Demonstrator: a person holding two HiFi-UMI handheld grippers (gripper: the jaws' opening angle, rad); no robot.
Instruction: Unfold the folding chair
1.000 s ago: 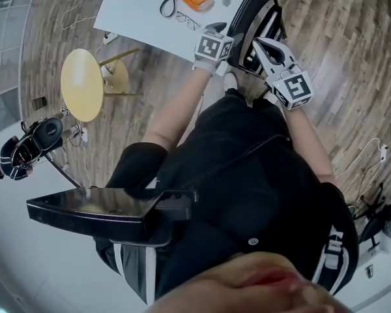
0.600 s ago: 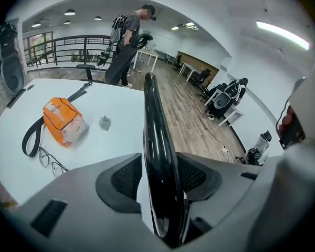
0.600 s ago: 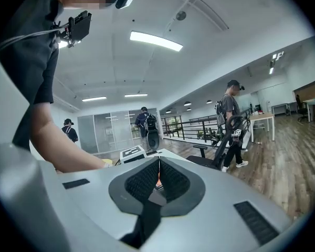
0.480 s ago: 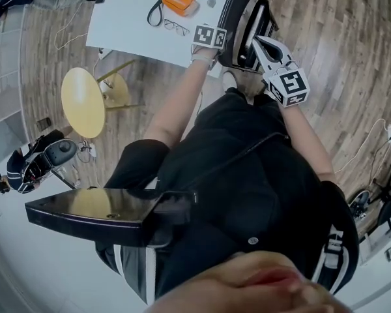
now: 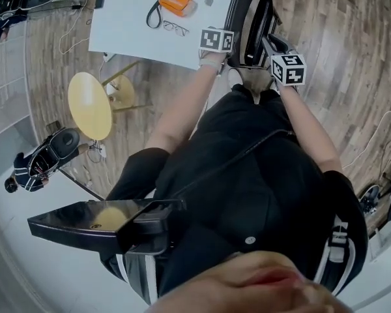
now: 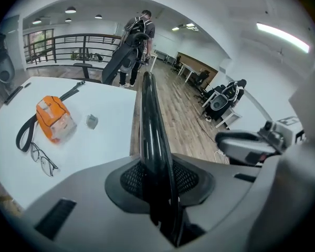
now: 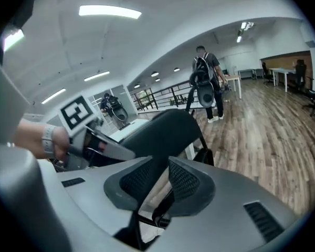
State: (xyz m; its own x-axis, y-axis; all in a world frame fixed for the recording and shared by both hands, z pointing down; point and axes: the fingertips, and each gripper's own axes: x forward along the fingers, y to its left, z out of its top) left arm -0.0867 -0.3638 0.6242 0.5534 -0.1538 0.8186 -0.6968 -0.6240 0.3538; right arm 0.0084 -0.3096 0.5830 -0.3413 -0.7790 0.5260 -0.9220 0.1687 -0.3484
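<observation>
Folded black chair (image 6: 148, 119) nr white tbl (image 6: 105, 135)

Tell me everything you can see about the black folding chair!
The folding chair is black, with a shiny tube frame and a matte panel. It is folded flat and upright, close beside the white table. The left gripper, jaws just closing, pinches its frame tube. The right gripper, jaws just opening, has a panel edge between them, seemingly not clamped.

Glossy black folding chair frame (image 6: 149, 135); smooth matt white table (image 6: 109, 117); wood-plank floor (image 6: 185, 121); matt grey plastic jaws
</observation>
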